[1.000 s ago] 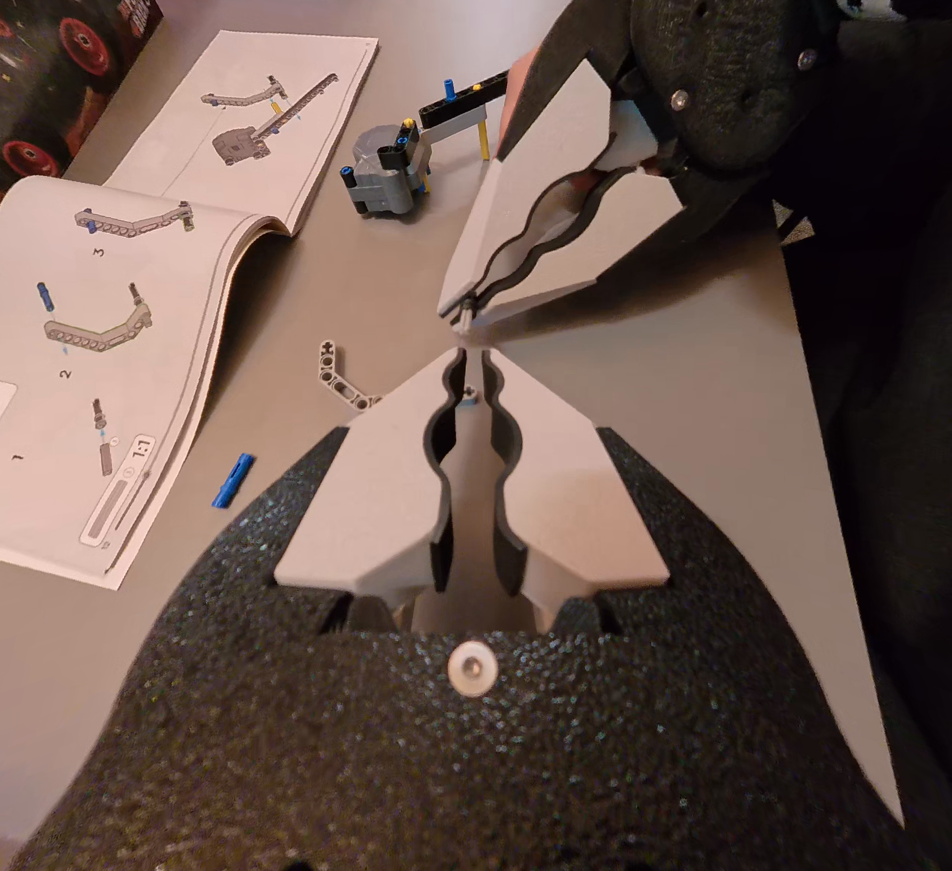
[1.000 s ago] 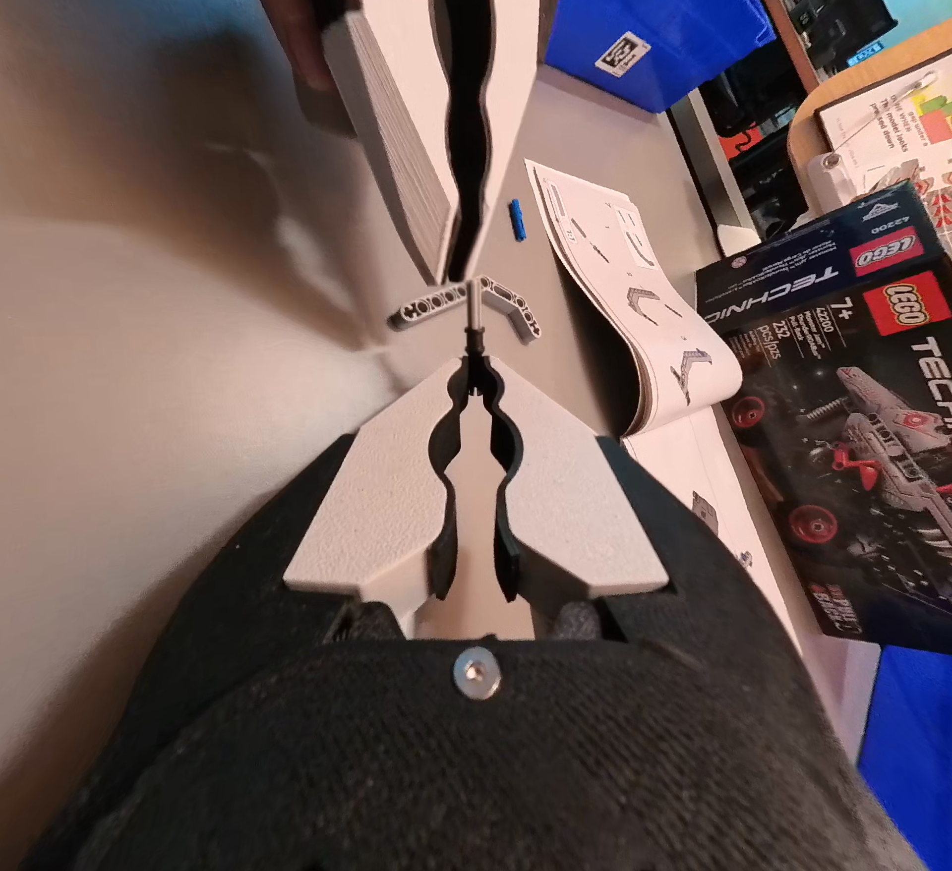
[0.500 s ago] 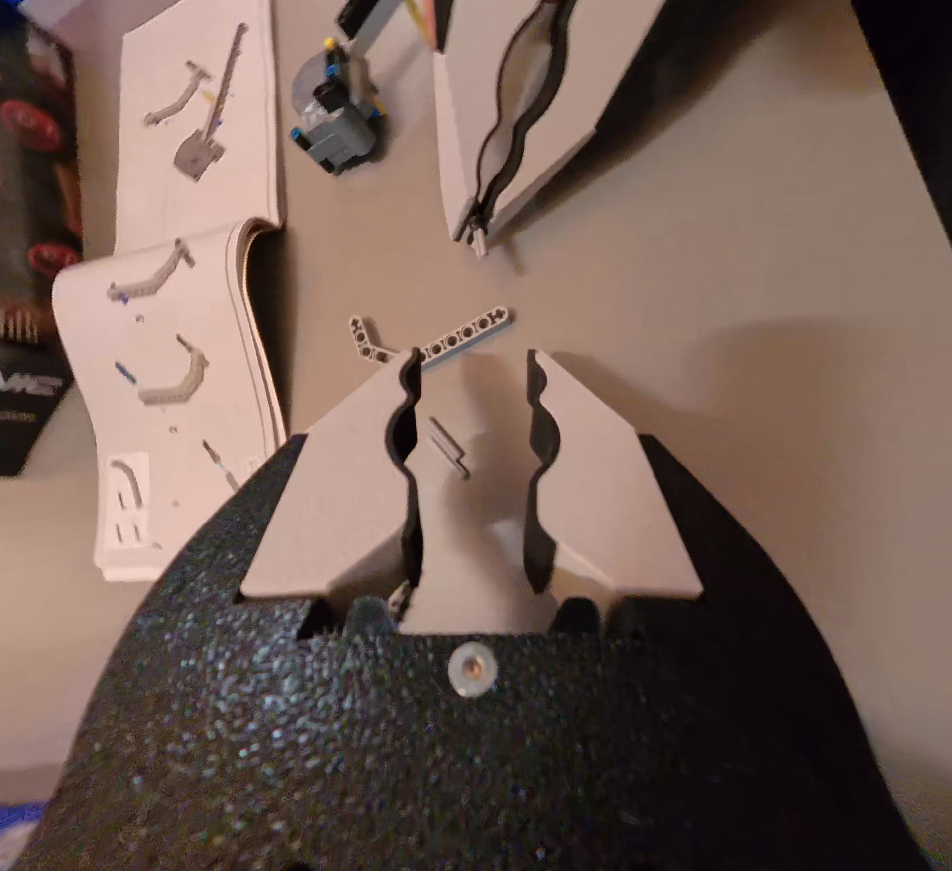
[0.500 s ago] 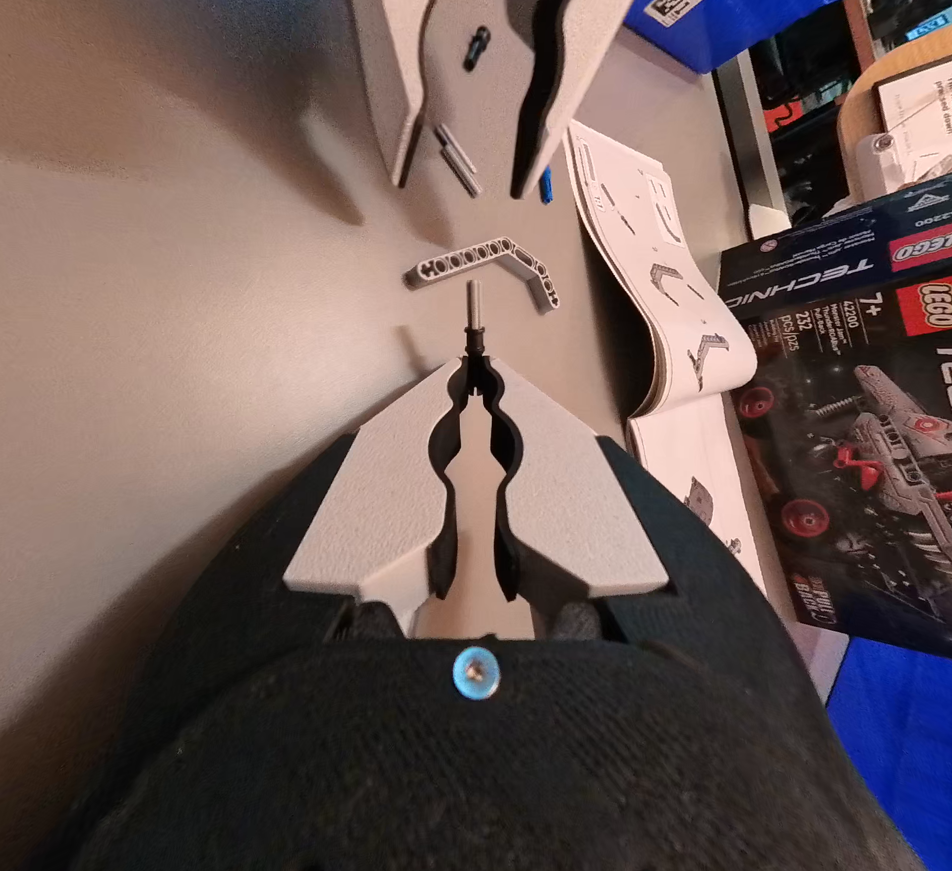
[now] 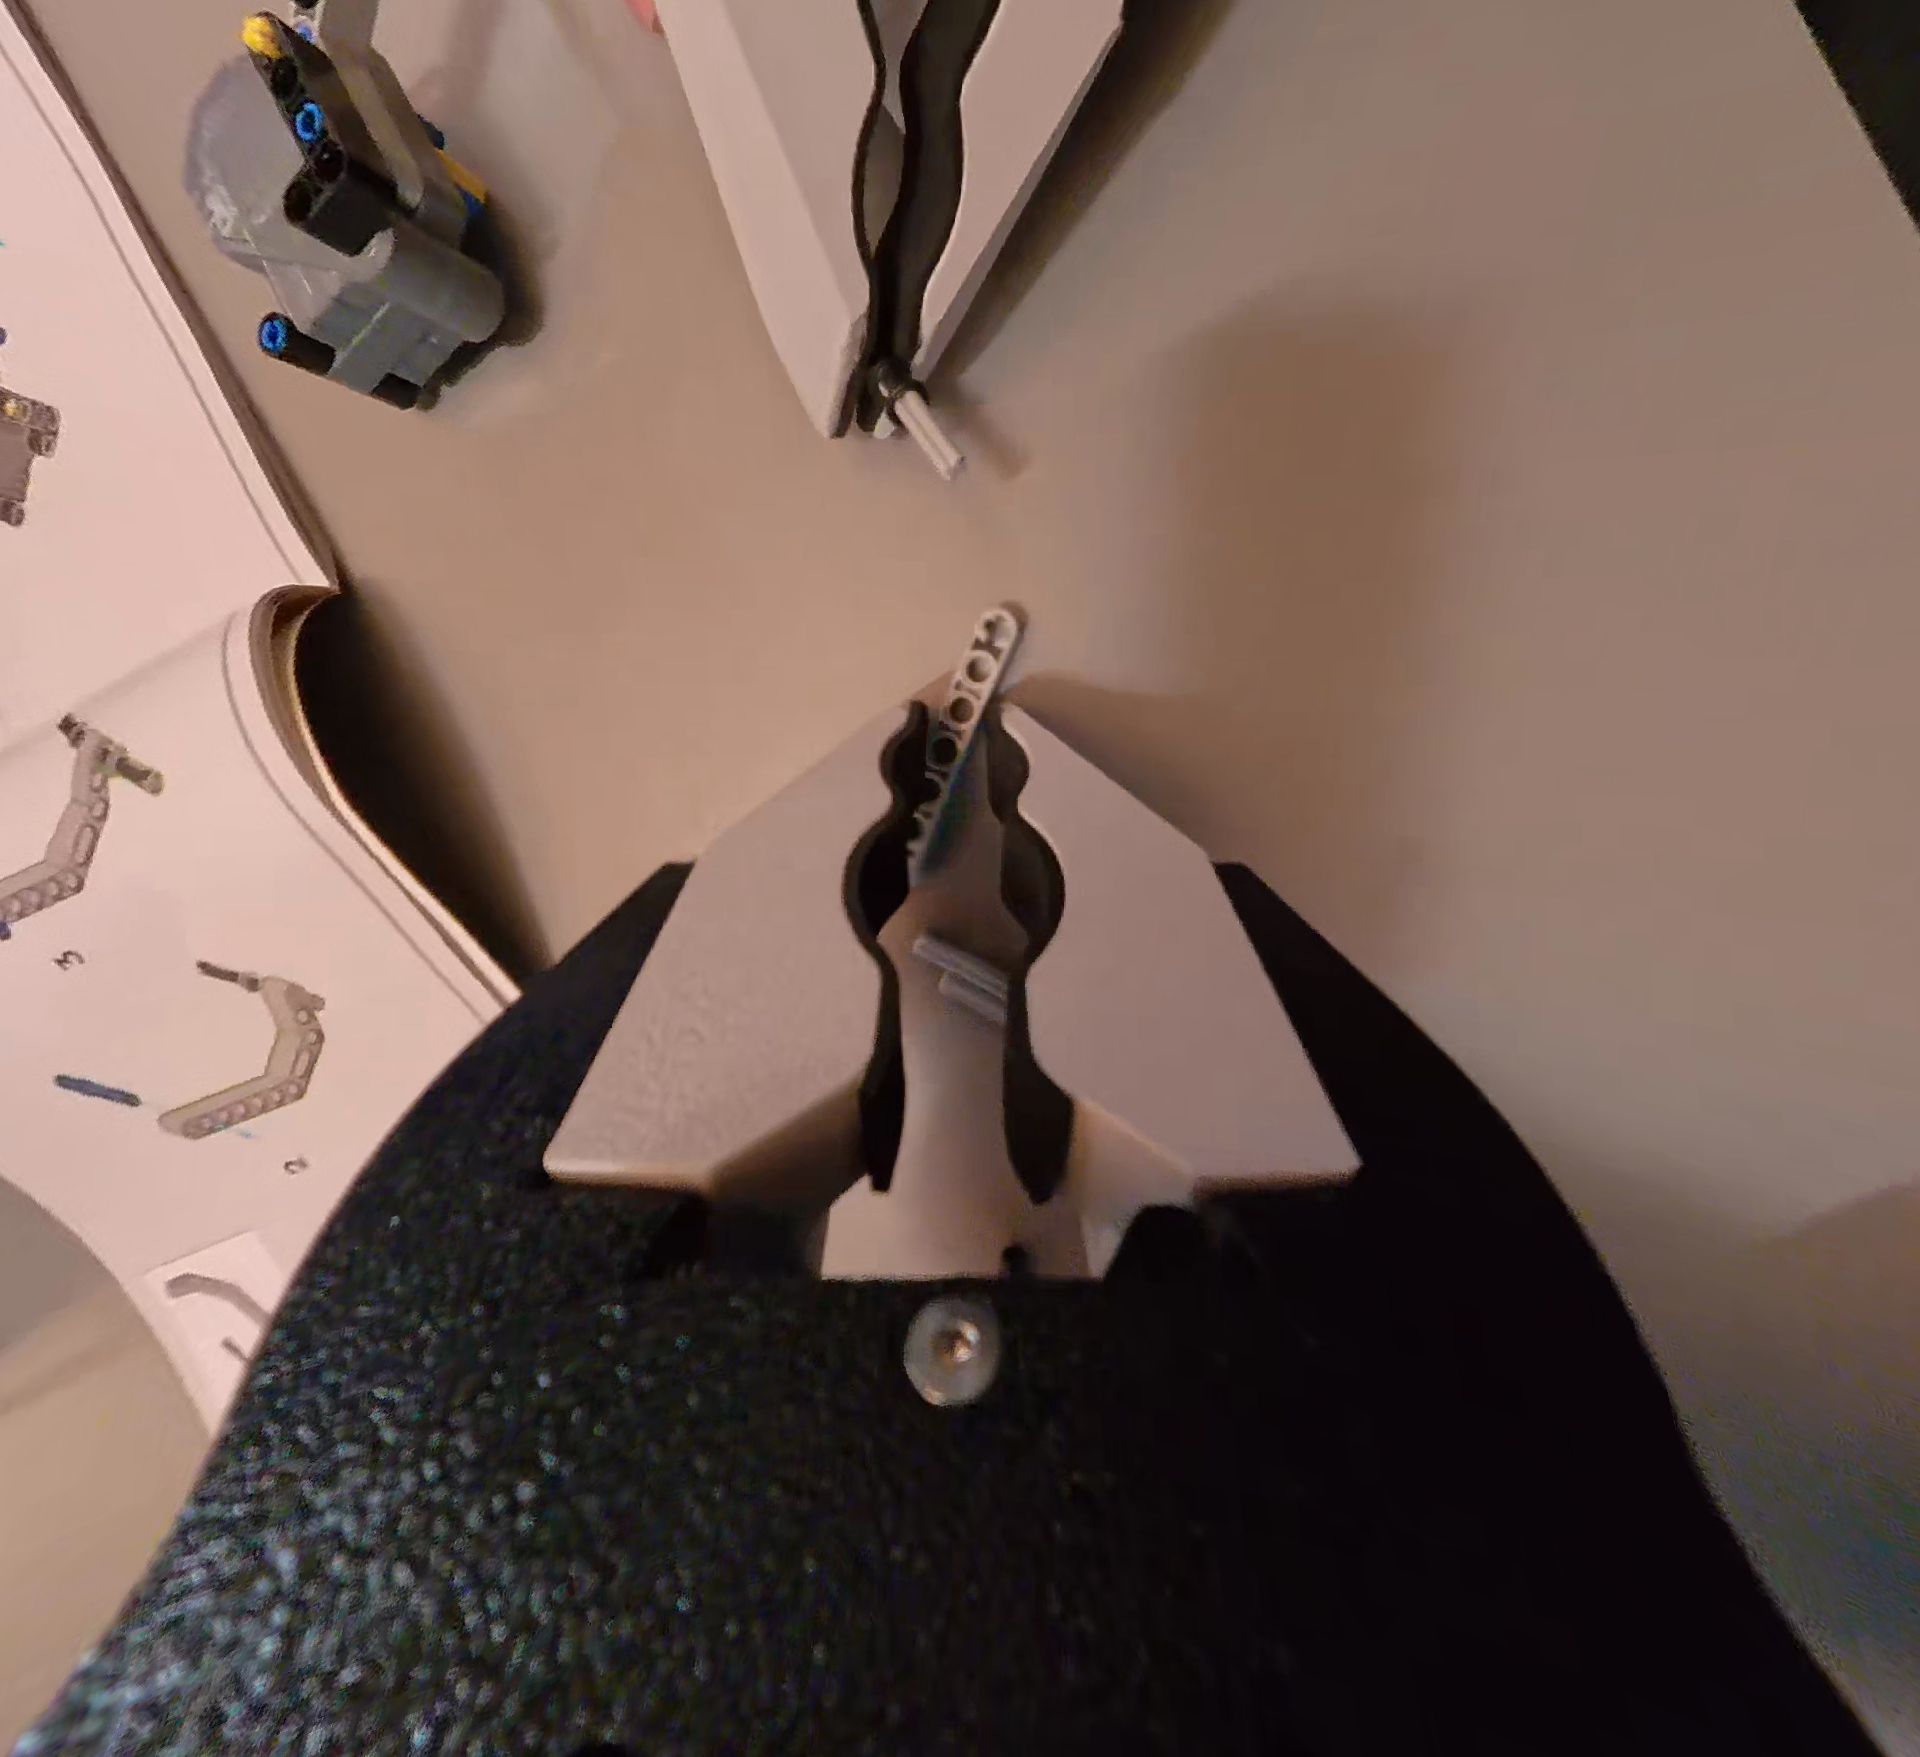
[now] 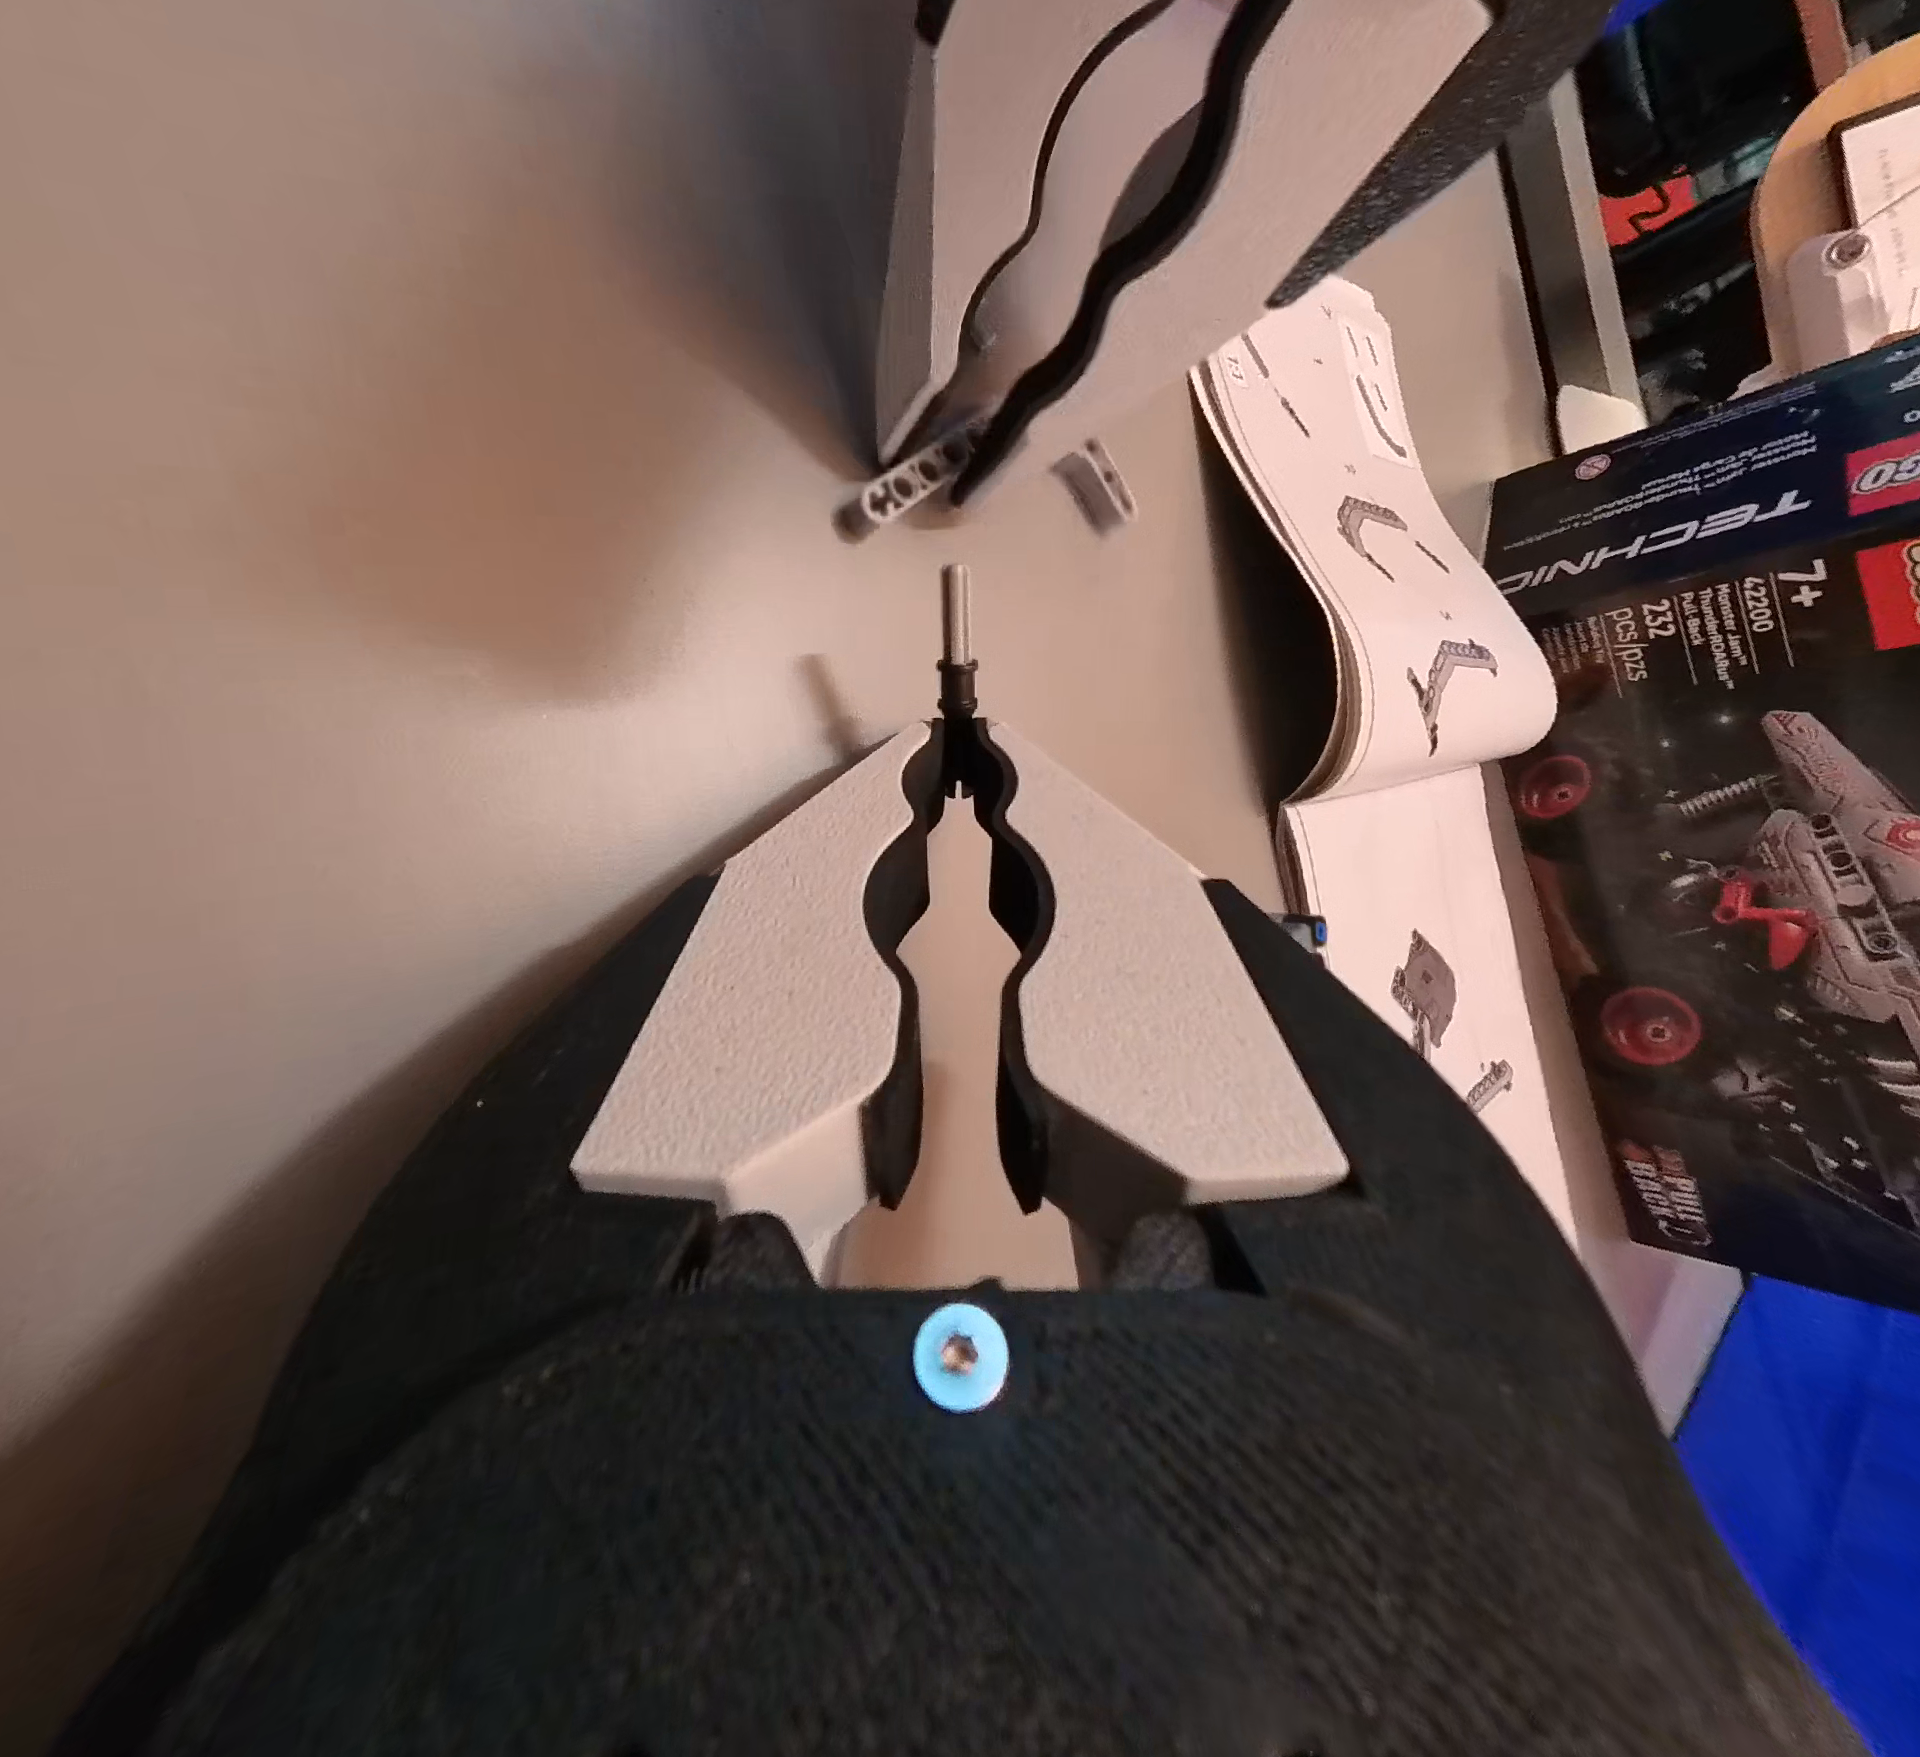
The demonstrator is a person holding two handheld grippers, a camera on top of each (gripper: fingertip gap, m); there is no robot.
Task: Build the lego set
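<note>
A light grey bent beam [image 5: 977, 679] lies on the tan table, and my left gripper [image 5: 961, 710] is closed around its long arm at the fingertips. In the right wrist view the same beam [image 6: 899, 489] sticks out of the left gripper [image 6: 930, 476], with its short arm [image 6: 1096, 481] to the right. My right gripper [image 6: 956, 751] is shut on a black and grey pin [image 6: 956, 637] that points at the beam from a short way off. In the left wrist view the right gripper [image 5: 883, 408] and pin [image 5: 925, 434] are just beyond the beam.
A part-built grey and black assembly [image 5: 343, 253] stands at the upper left. The open instruction booklet [image 5: 125, 772] lies left of it and also shows in the right wrist view [image 6: 1382, 564], beside the set's box [image 6: 1714, 772]. Two short grey pins [image 5: 961, 980] lie under the left gripper. The grippers are tip to tip, or close to it.
My left gripper was open half a second ago; it has moved forward over the bent beam and closed on it. The right gripper still holds the pin, now nearer the beam.
</note>
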